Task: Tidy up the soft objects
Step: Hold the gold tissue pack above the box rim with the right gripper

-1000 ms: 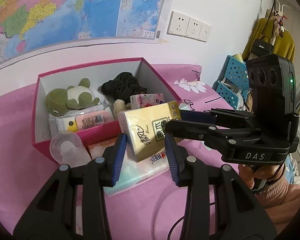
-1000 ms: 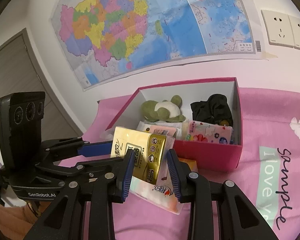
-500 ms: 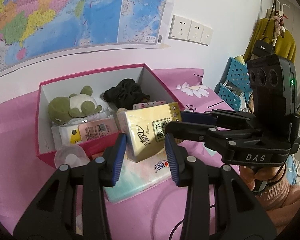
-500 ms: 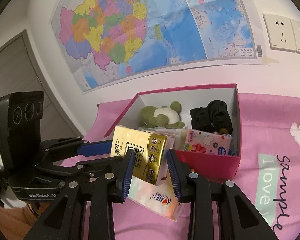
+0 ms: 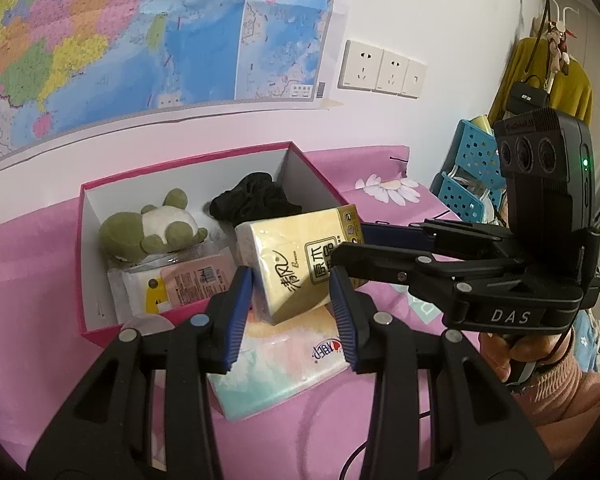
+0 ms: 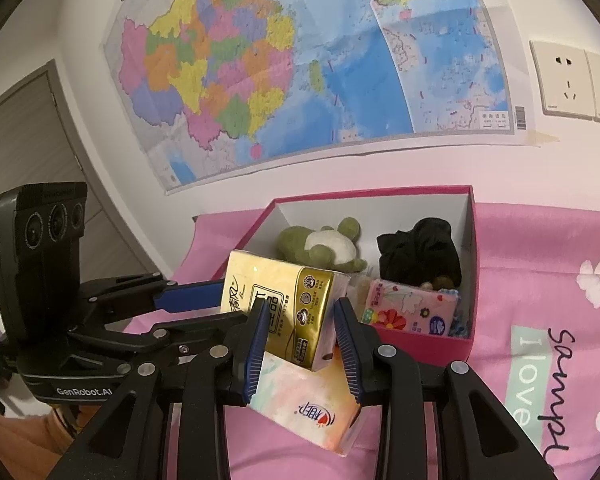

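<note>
A yellow tissue pack [image 5: 296, 256] [image 6: 276, 300] hangs tilted in front of an open pink box [image 5: 180, 158] [image 6: 472, 260]. My left gripper [image 5: 291, 280] [image 6: 228, 306] is shut on its near end, and my right gripper [image 6: 300, 308] [image 5: 352, 242] is shut on its other end. Under the pack, a pastel tissue pack [image 5: 284, 364] [image 6: 312, 408] lies on the pink sheet. In the box are a green plush toy [image 5: 148, 232] [image 6: 320, 246], a black cloth [image 5: 256, 200] [image 6: 420, 248], a flowered tissue pack [image 6: 408, 308] and a wipes packet [image 5: 180, 284].
The box stands close to the wall with the map and sockets [image 5: 380, 68]. Blue perforated baskets [image 5: 468, 168] stand beyond the bed's right edge. A person's hand [image 5: 512, 356] holds the right gripper. A dark cable [image 5: 356, 452] lies on the sheet near me.
The box sits a little lower and smaller in both views, so both grippers and the yellow pack have drawn slightly up and back. Neither grip has changed.
</note>
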### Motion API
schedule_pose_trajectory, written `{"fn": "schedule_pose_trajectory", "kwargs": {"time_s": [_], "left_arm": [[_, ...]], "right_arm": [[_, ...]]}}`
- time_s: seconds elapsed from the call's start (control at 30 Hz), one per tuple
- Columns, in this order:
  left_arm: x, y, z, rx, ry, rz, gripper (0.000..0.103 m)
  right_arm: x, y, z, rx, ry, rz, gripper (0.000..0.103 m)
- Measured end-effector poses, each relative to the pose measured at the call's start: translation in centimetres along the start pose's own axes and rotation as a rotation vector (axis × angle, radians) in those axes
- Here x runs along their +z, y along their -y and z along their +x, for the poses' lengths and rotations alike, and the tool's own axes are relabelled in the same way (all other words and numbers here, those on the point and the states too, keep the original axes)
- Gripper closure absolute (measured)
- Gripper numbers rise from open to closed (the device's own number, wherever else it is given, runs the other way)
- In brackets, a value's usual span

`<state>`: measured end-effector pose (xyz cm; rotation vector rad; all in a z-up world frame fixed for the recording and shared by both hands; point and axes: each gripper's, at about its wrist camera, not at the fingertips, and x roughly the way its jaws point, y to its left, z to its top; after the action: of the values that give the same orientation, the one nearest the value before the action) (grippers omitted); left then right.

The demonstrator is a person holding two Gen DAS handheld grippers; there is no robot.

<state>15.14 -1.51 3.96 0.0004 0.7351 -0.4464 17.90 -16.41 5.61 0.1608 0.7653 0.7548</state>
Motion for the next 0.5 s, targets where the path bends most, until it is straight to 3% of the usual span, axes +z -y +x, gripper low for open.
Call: {"fn": "schedule_pose_trajectory", "kwargs": {"time_s": [0.5], "left_arm": [[1.03,-0.33,0.60,0.013,0.003,0.002,0.061]], "right_arm": [[0.91,0.34,0.30,-0.002,0.006,-0.012,0.068]]}}
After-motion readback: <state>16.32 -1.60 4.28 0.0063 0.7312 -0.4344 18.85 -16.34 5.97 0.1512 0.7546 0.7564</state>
